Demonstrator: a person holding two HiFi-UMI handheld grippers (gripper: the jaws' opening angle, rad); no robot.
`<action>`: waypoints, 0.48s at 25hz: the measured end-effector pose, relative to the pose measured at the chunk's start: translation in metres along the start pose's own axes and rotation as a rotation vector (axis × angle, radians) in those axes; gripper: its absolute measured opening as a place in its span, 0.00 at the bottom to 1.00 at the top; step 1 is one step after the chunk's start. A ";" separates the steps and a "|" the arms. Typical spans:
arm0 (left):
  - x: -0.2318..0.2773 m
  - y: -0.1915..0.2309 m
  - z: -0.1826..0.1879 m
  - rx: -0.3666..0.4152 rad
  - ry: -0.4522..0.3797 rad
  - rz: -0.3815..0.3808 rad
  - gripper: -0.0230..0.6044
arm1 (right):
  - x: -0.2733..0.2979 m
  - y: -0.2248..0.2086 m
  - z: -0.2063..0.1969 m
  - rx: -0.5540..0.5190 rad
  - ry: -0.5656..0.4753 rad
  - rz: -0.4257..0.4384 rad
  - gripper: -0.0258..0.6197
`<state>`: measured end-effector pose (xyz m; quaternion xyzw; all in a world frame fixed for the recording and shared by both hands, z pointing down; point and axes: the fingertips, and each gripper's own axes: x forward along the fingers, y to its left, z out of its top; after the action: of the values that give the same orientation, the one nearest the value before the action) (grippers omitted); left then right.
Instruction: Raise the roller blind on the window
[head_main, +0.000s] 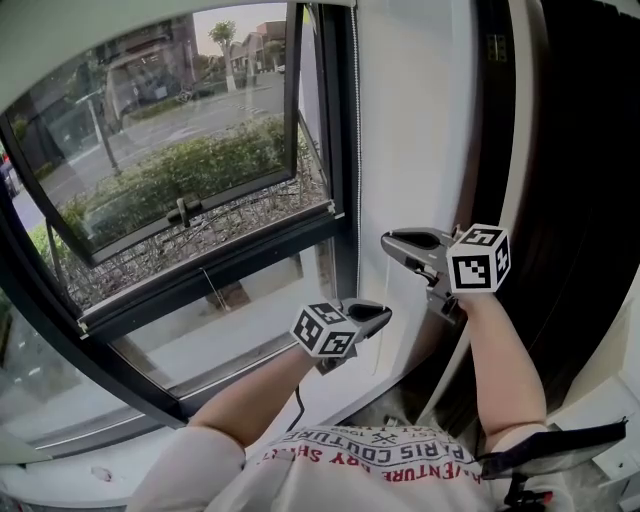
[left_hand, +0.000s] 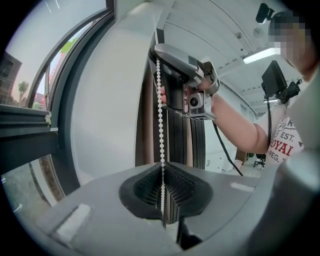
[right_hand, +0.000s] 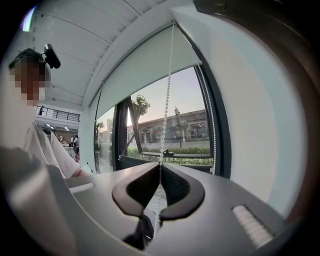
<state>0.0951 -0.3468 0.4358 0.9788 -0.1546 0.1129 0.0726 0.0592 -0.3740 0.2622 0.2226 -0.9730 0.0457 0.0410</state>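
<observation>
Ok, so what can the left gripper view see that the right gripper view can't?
Only the left gripper view shows the right hand-held gripper higher up the bead chain, with the person's arm. Only the right gripper view shows the roller blind, partly raised. Both show the window and that chain pinched between shut jaws.

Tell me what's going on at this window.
A person is at the window with a gripper in each hand. The left gripper and the right gripper, higher up, are both shut on the white bead chain of the roller blind. The blind covers only the top of the glass, so the street shows below it.
</observation>
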 end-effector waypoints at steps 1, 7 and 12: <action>0.001 0.000 0.000 0.002 0.000 -0.001 0.07 | 0.000 0.000 -0.001 -0.016 0.006 -0.009 0.06; 0.006 0.000 -0.003 -0.007 -0.005 0.002 0.07 | -0.002 -0.005 -0.004 -0.023 -0.007 -0.029 0.06; 0.013 0.005 -0.031 -0.034 0.052 0.010 0.07 | 0.002 -0.011 -0.033 -0.038 0.053 -0.059 0.06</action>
<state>0.0996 -0.3496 0.4693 0.9734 -0.1592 0.1361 0.0925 0.0641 -0.3812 0.2959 0.2493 -0.9652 0.0319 0.0723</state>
